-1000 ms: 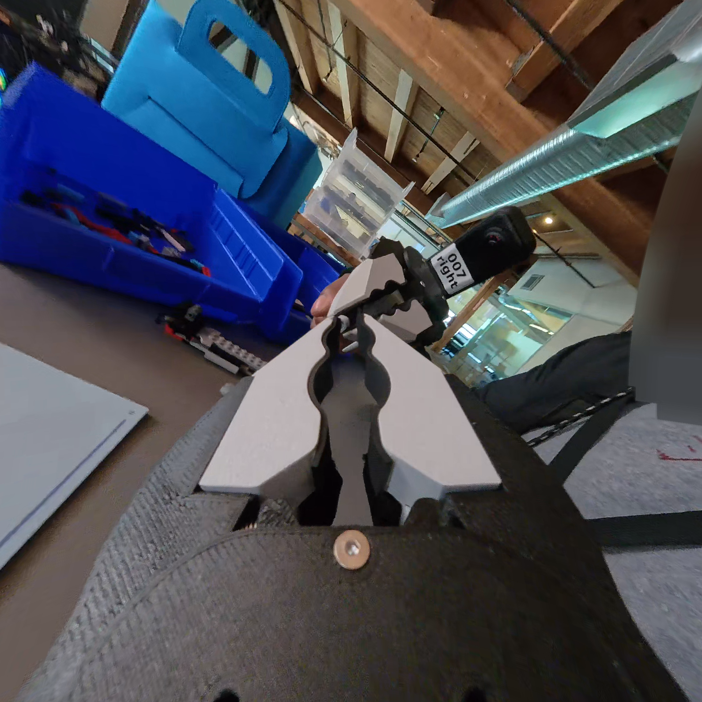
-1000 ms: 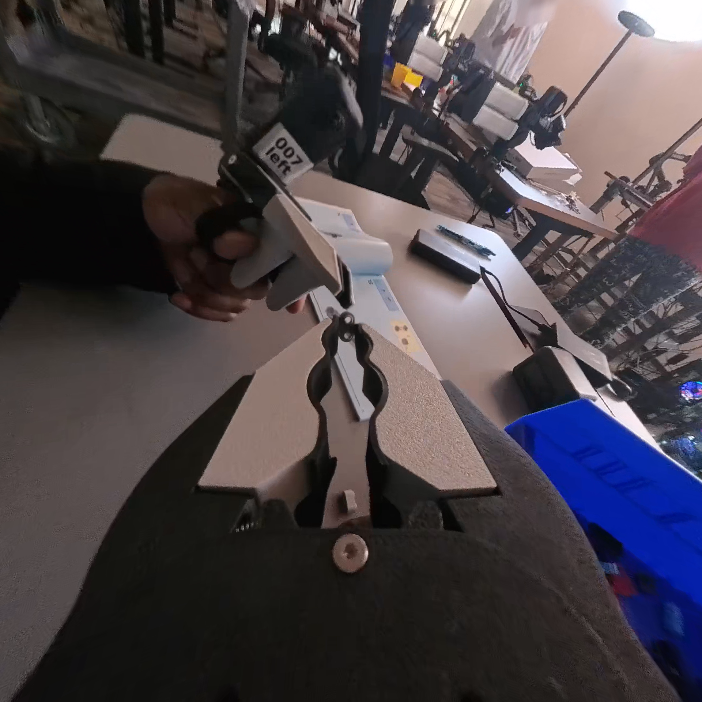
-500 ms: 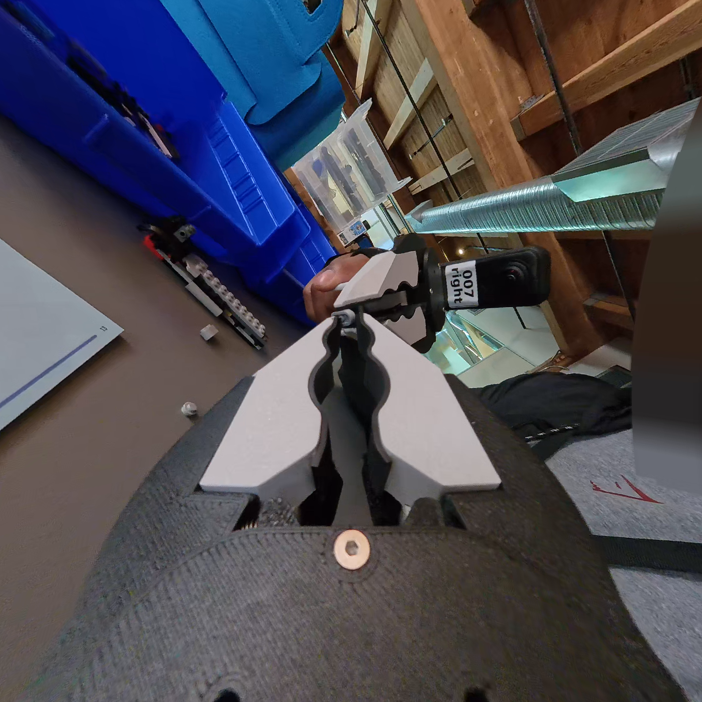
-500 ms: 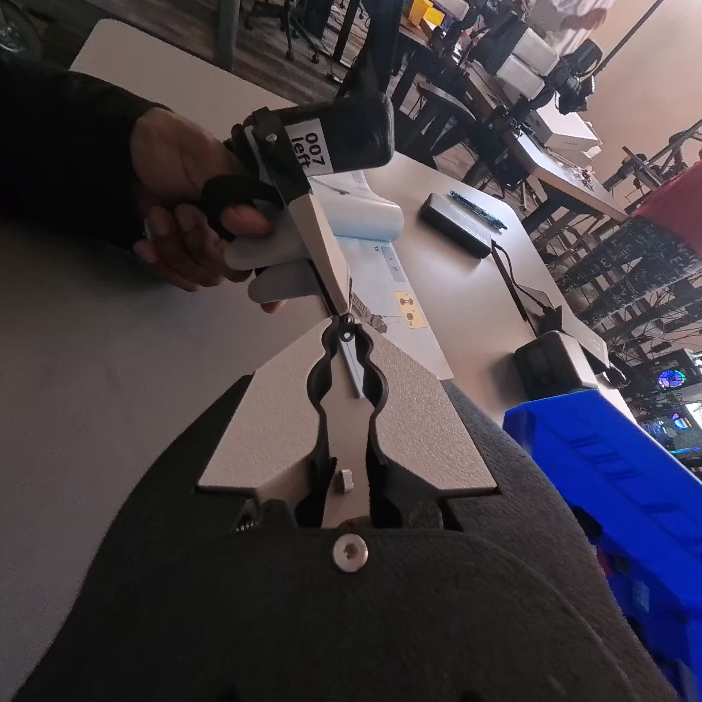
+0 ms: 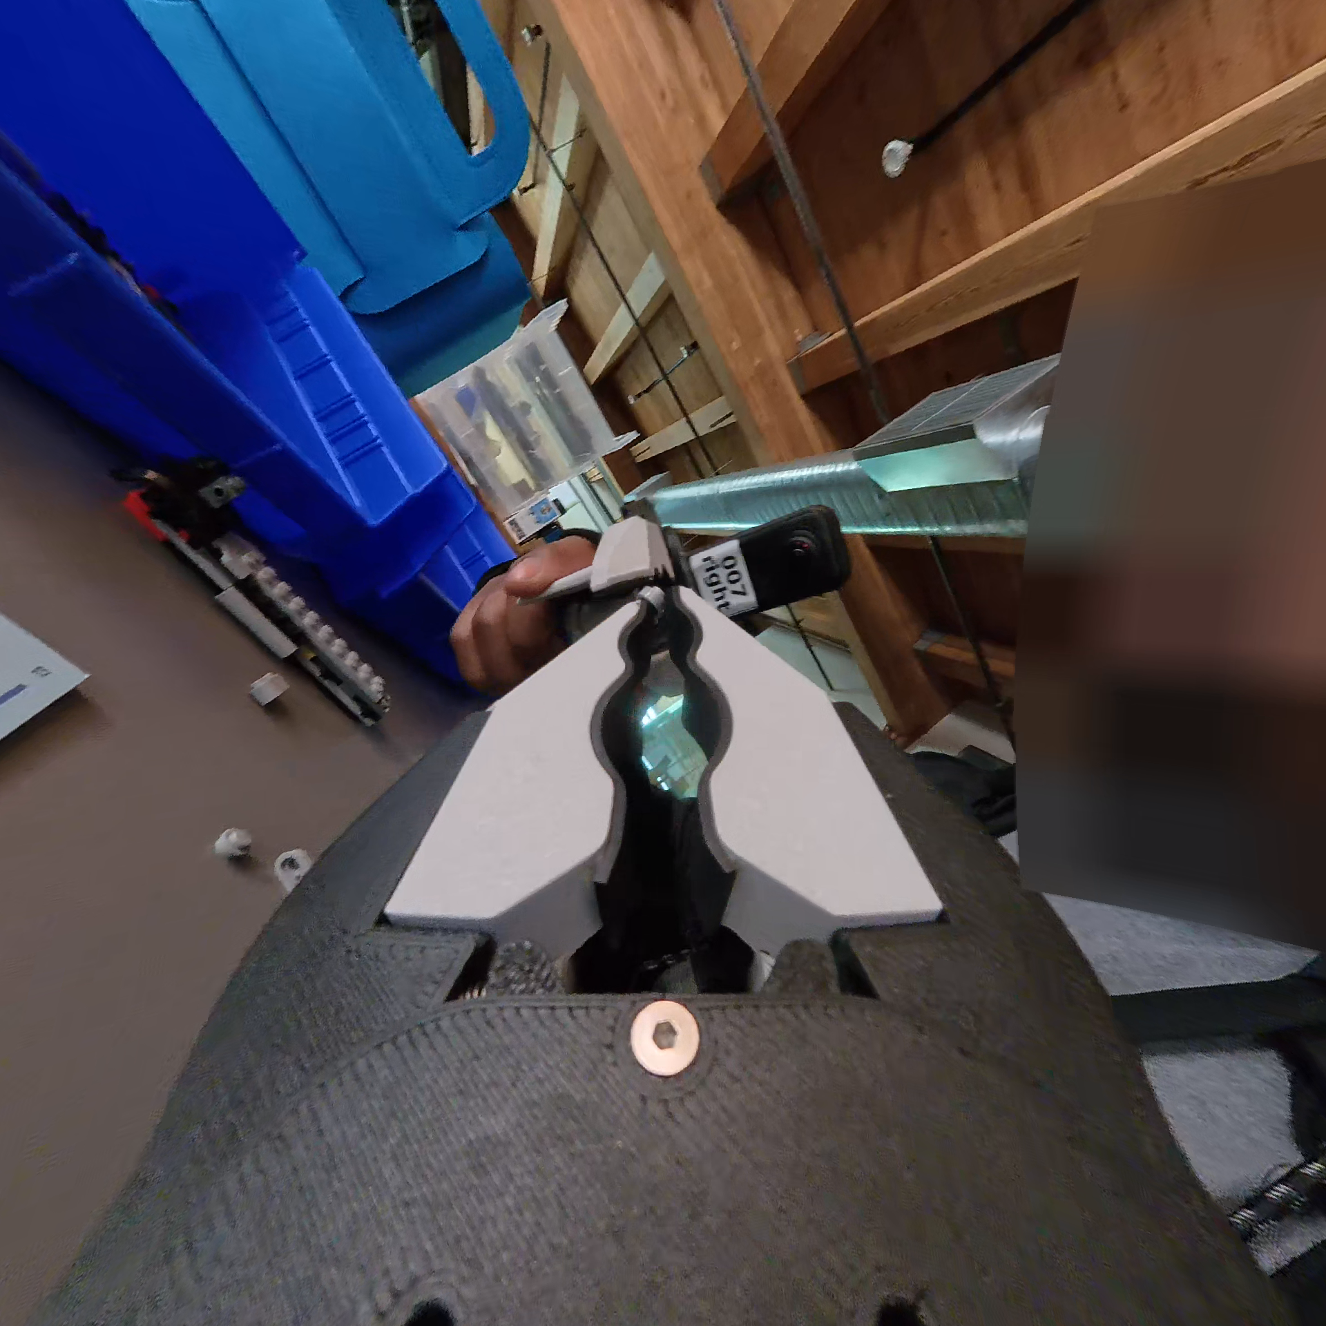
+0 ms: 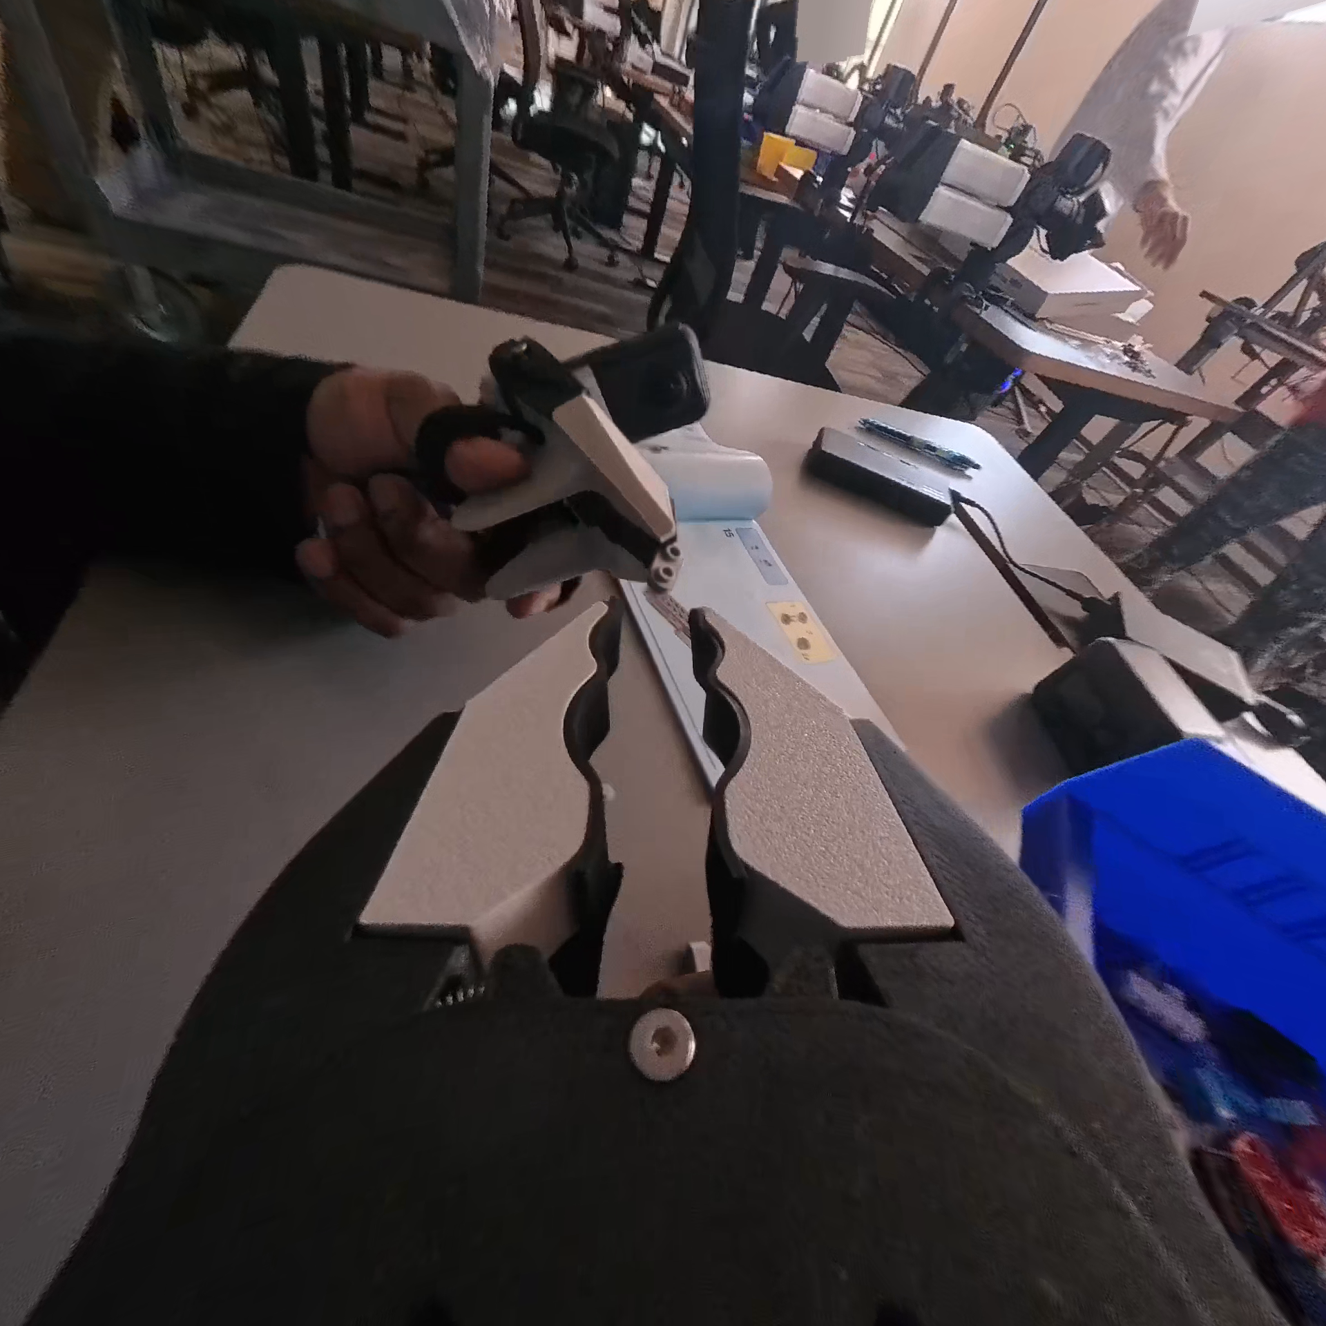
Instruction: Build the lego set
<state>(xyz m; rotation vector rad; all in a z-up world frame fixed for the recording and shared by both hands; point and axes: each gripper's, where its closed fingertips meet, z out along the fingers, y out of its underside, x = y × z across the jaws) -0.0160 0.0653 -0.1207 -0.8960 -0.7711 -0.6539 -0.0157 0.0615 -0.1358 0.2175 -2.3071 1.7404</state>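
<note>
My left gripper (image 5: 656,604) is shut on a small grey Lego connector piece (image 5: 651,595), held in the air above the table. The right wrist view shows that gripper (image 6: 664,570) with the piece (image 6: 667,563) pinched at its tips. My right gripper (image 6: 654,618) is open and empty, its tips just below and in front of the held piece. It also shows in the left wrist view (image 5: 635,570), facing my left gripper tip to tip. A long, partly built grey, black and red Lego assembly (image 5: 280,610) lies on the table beside the blue bins.
Blue parts bins (image 5: 237,373) stand at the table's far side, one also at right (image 6: 1184,897). An open instruction booklet (image 6: 725,560) lies under the grippers. Loose small grey pieces (image 5: 269,689) (image 5: 233,843) lie on the table. A black device (image 6: 875,481) and a black box (image 6: 1105,696) lie beyond. Only a small space, under 4 cm, lies between the two pairs of fingers.
My right gripper was shut tip to tip against the left; it has opened and drawn back a little. The left gripper still holds the small grey piece and has tilted.
</note>
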